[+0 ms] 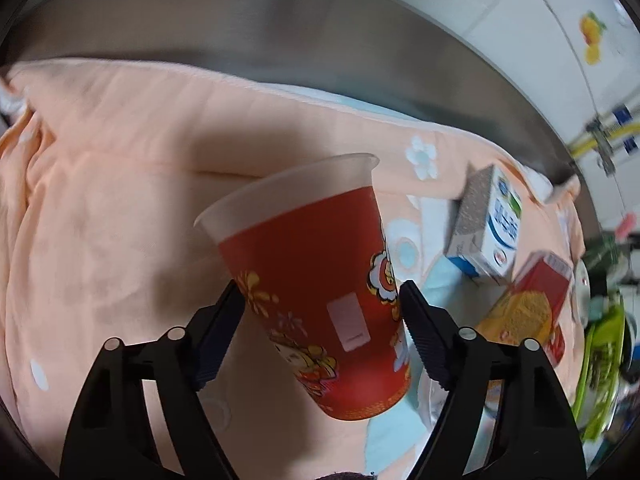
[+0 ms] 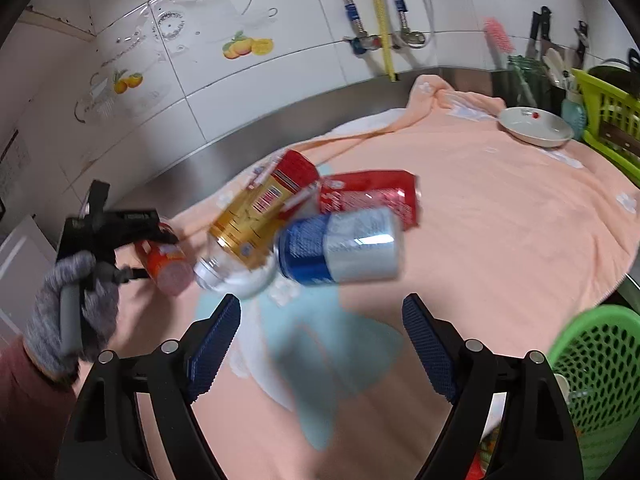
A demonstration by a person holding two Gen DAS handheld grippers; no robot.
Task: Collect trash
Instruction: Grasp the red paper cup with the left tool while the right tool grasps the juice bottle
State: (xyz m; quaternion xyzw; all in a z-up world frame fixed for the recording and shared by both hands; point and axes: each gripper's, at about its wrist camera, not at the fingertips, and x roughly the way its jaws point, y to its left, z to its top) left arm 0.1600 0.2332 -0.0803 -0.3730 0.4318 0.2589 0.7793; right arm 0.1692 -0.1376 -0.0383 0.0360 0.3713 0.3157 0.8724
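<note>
Progress: I judge the job barely begun. 1 red paper cup (image 1: 320, 280) is in my left gripper (image 1: 322, 308); I cannot see anything binned yet.
Left to do: on the peach towel (image 2: 500, 220), 1 blue-and-white carton (image 2: 340, 246), 1 red-and-gold carton (image 2: 260, 216), 1 red pack (image 2: 372, 196) and a clear plastic piece (image 2: 236, 276) lie touching in a heap.
Left gripper: fingers (image 1: 420, 332) pressed to both sides of the cup, clamped on it; the cup hangs tilted above the towel, rim away from me.
Left hand: gloved hand (image 2: 72, 312) on the handle, seen in the right wrist view, out to the left of the heap.
Right gripper (image 2: 322, 332): jaws spread wide, holding nothing, hovering near the heap (motion blur here, so labels are unreadable).
Bin: a green mesh basket (image 2: 596, 376) sits low at my right, which I take as the drop point.
Bystanders: a white dish (image 2: 534, 126) and a lime crate (image 2: 604, 120) at the far right.
</note>
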